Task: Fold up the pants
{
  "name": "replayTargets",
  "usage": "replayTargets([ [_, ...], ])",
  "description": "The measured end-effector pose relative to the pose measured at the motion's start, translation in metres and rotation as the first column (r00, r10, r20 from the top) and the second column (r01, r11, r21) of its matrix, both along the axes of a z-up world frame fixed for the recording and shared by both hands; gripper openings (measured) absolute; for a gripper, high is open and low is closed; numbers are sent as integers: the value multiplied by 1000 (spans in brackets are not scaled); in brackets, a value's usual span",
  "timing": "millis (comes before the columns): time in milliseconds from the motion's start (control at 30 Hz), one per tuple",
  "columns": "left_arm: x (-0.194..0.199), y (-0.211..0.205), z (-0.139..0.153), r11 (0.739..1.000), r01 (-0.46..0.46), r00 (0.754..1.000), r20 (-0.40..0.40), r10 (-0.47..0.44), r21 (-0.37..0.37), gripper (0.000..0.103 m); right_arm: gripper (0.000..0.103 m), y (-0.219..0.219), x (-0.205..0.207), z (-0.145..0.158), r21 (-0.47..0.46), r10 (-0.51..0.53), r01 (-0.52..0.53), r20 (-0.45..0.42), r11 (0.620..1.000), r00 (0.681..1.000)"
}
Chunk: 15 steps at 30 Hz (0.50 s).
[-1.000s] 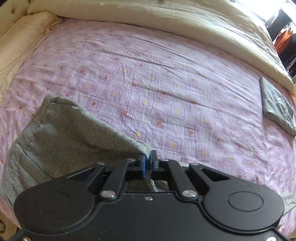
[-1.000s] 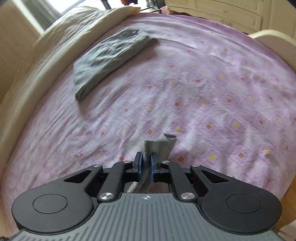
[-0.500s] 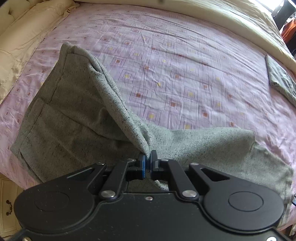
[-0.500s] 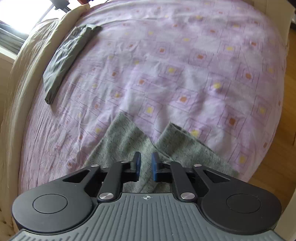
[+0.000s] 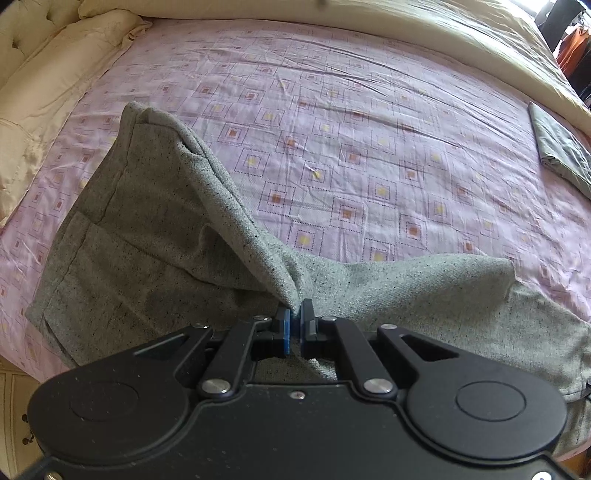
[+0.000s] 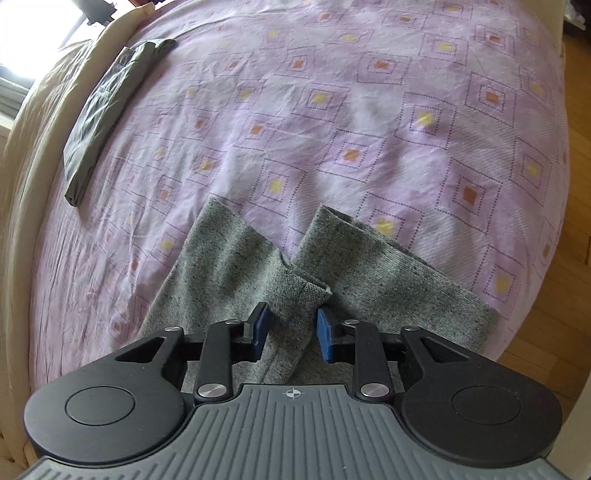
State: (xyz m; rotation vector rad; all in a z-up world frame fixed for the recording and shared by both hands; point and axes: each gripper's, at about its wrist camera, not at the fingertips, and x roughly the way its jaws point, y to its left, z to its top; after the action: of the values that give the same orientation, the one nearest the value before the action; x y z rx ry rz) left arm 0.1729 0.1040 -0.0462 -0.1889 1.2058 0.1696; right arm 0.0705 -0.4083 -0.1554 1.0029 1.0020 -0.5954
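Since half second ago, right gripper (image 6: 290, 328) has spread wide, letting go of leg cuffs.

Left wrist view: left gripper (image 5: 294, 323) pinched tight on grey pants (image 5: 147, 229) mid-seam, fabric tented over purple bedsheet (image 5: 369, 147).

Right wrist view: both legs lie loosely on sheet (folded dark garment (image 6: 107, 107) well apart). Folding barely begun; alignment, folds remain.

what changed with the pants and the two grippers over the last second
The right gripper opened and let go of the grey pants; their two leg ends now lie flat on the purple bedsheet. The pants were drawn further onto the bed and spread out. The left gripper stays shut on a fold of them, and the folded dark garment by the cream duvet has not moved.
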Motion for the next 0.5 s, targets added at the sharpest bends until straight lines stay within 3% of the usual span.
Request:
replayTargets([
  [133, -1, 0, 19, 1000, -1, 998, 58, 1, -5, 6, 7, 7, 3, 37, -90, 85, -78, 77, 993, 993],
  [300, -26, 4, 49, 1000, 2, 992, 125, 2, -29, 6, 7, 6, -32, 100, -194, 138, -101, 186, 976, 973],
  [400, -46, 3, 32, 1000, 14, 997, 70, -11, -28, 6, 7, -3, -56, 96, -192, 128, -97, 153, 977, 980],
  [500, -64, -2, -6, 1000, 2, 999, -35, -2, -9, 6, 7, -8, -69, 63, -167, 107, -100, 30, 981, 994],
])
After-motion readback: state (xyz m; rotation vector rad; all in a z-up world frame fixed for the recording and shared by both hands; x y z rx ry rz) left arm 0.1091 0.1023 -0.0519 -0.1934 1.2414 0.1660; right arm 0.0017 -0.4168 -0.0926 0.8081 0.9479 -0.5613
